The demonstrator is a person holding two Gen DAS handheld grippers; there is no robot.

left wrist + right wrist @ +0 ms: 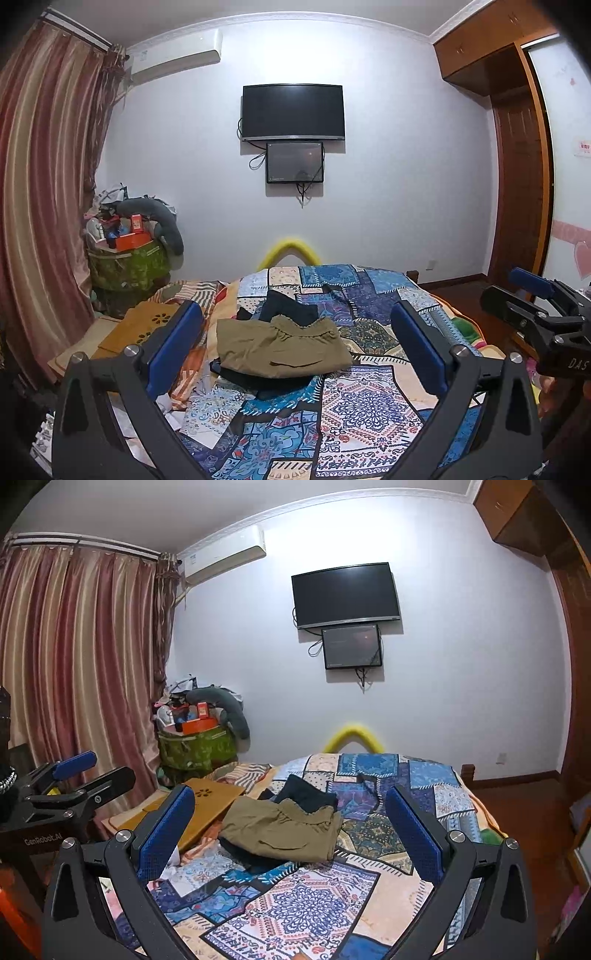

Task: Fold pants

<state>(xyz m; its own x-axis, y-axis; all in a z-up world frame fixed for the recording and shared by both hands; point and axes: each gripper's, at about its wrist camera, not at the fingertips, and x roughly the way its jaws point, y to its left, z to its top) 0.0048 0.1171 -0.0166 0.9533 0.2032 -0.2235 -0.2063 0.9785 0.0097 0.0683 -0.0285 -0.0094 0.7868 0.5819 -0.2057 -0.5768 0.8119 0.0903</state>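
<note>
Ahead of both spread tongs (295,332) (291,814), khaki pants (282,347) lie folded.

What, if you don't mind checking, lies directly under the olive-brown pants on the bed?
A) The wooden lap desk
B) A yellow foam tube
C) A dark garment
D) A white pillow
C: a dark garment pokes out along the near edge beneath the folded olive-brown pants, which rest on it atop the patchwork bedspread; both grippers hover open and empty.

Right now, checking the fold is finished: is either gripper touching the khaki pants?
Apart. In the left wrist view the left gripper is open above the bed, short of the khaki pants; the right gripper likewise hangs clear in its own view.
</note>
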